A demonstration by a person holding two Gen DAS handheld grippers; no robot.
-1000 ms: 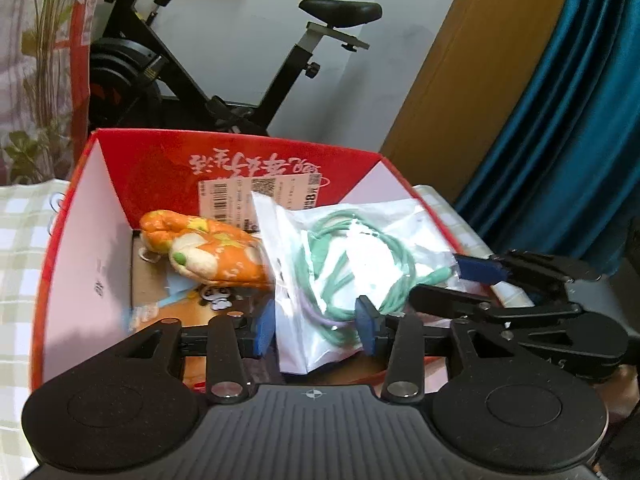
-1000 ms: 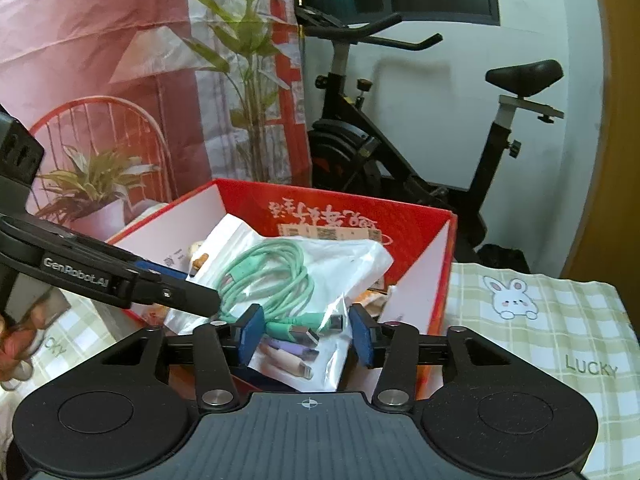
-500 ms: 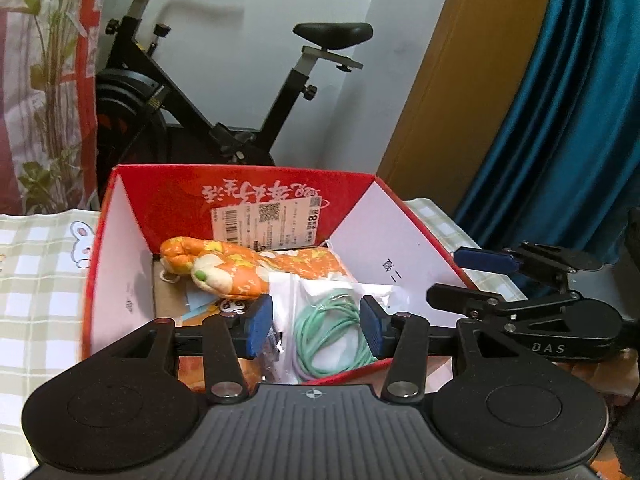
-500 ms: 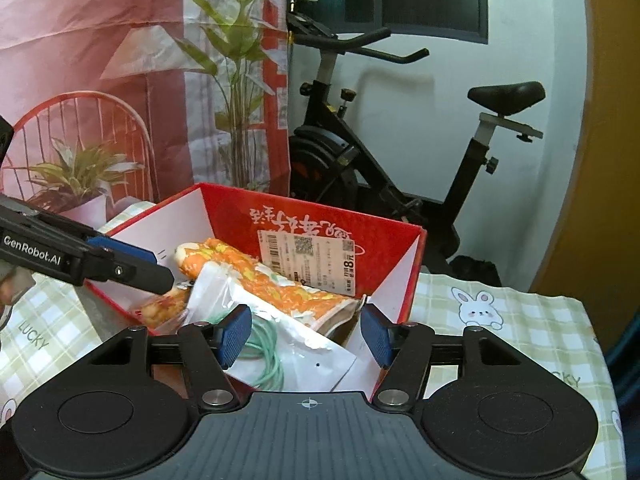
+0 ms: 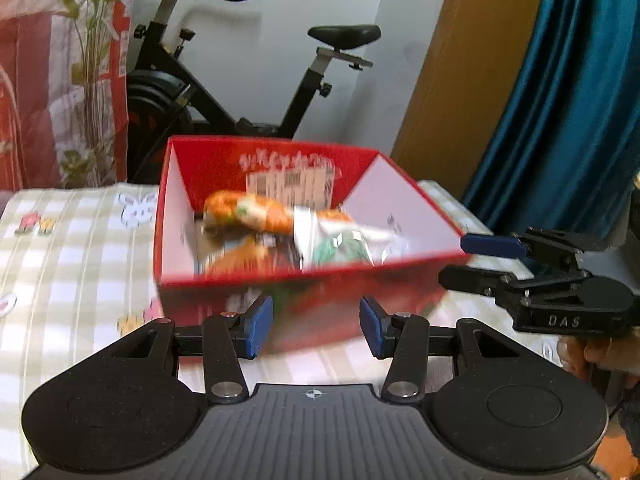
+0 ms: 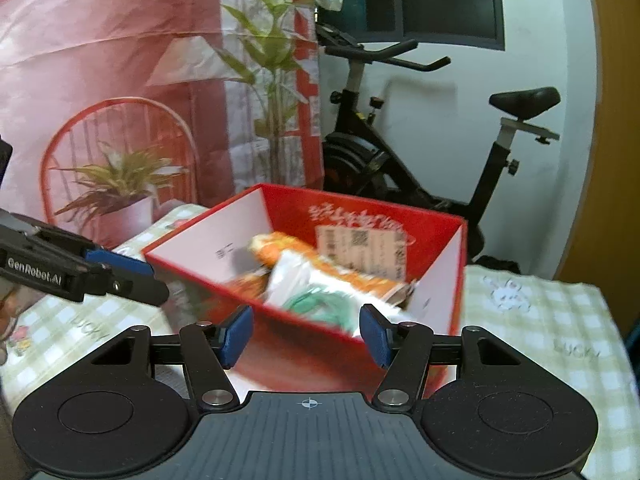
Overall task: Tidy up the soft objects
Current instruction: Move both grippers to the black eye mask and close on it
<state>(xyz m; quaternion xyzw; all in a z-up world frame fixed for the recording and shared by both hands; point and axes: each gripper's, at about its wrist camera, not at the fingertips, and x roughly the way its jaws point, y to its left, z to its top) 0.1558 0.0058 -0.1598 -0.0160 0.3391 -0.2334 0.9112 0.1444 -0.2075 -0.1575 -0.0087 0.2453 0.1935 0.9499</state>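
A red cardboard box [image 5: 280, 284] [image 6: 436, 232] stands on the checked tablecloth. Inside it lie an orange plush toy [image 5: 248, 212] [image 6: 288, 250] and a clear bag of green cables [image 5: 344, 242] [image 6: 320, 300]. My left gripper [image 5: 316, 326] is open and empty, just in front of the box's near wall. My right gripper [image 6: 306, 334] is open and empty, in front of the box's near corner. In the left wrist view the right gripper [image 5: 520, 264] shows beside the box's right side. In the right wrist view the left gripper [image 6: 100, 272] shows to the box's left.
A green and white checked cloth [image 5: 72, 248] [image 6: 552, 320] covers the table. An exercise bike [image 5: 224, 92] [image 6: 400, 152] stands behind it by the white wall. A printed backdrop with plants [image 6: 120, 100] hangs at the left, a blue curtain [image 5: 568, 112] at the right.
Both grippers have opened and drawn back out of the box. The bag of cables, held above the box a second ago, now lies inside on the plush toy.
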